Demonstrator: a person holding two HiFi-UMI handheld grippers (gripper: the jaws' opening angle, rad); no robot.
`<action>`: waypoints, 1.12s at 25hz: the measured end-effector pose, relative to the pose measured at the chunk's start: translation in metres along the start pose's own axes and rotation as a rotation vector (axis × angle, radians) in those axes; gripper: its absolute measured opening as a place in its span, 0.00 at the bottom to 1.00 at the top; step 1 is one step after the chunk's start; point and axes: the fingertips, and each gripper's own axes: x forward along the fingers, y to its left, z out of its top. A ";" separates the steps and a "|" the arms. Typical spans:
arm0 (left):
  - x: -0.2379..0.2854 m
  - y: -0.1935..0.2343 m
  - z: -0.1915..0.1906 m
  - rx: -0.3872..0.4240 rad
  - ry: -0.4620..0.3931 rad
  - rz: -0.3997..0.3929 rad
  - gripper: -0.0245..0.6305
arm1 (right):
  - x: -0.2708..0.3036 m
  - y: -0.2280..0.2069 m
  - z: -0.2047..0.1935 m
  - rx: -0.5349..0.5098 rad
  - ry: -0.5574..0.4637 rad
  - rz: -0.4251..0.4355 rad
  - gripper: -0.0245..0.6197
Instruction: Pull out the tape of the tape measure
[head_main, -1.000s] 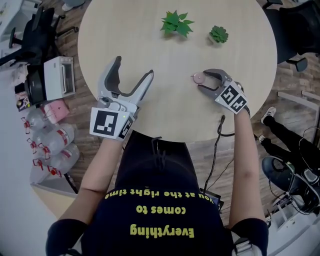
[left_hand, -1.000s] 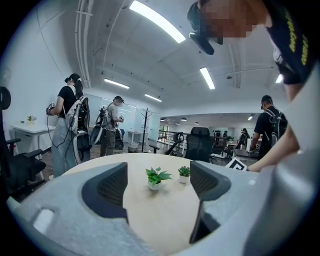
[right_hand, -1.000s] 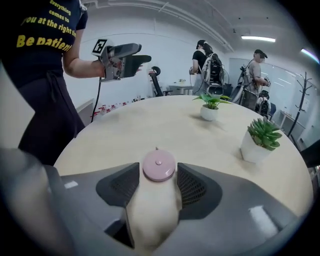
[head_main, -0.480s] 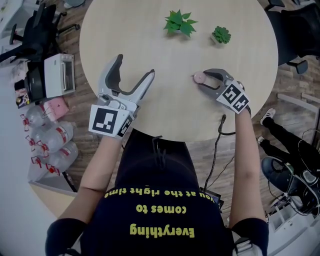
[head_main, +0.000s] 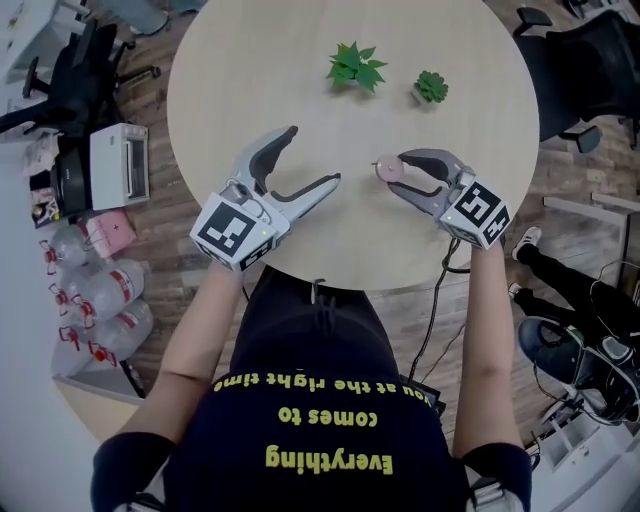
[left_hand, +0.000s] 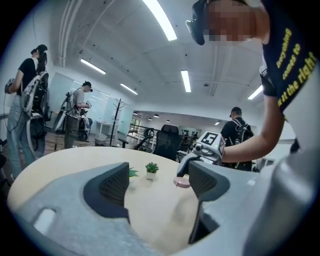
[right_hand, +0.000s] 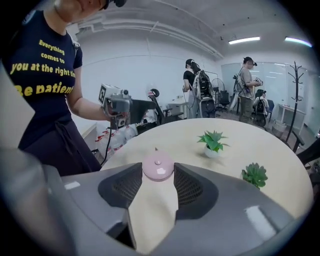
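Observation:
The tape measure (head_main: 385, 169) is a small round pink disc, and the tips of my right gripper (head_main: 393, 173) are shut on it above the round table (head_main: 300, 90). Those jaws have just been closing onto the disc. In the right gripper view the tape measure (right_hand: 158, 167) sits clamped between both pads of the right gripper (right_hand: 158, 173). My left gripper (head_main: 312, 157) stands open and holds nothing, left of the disc, pointing toward it. Through its jaws in the left gripper view (left_hand: 157, 177) the tape measure (left_hand: 182, 182) shows ahead, apart from them. No tape is drawn out.
Two small potted plants (head_main: 355, 65) (head_main: 432, 87) stand at the table's far side. A white appliance (head_main: 118, 165) and water bottles (head_main: 100, 290) lie on the floor at left, an office chair (head_main: 590, 60) at right. Other people stand in the room (right_hand: 197, 85).
My right gripper has risen with the tape measure in its tips. My left gripper has swung right, its jaws now pointing toward the disc.

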 end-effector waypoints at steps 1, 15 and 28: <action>0.002 -0.006 0.001 -0.001 0.002 -0.039 0.63 | -0.004 0.004 0.011 -0.006 -0.016 0.007 0.36; 0.012 -0.098 0.028 0.135 0.055 -0.518 0.53 | -0.043 0.069 0.109 -0.195 0.028 0.182 0.36; -0.005 -0.113 0.045 0.198 0.050 -0.601 0.38 | -0.049 0.095 0.125 -0.226 0.052 0.241 0.36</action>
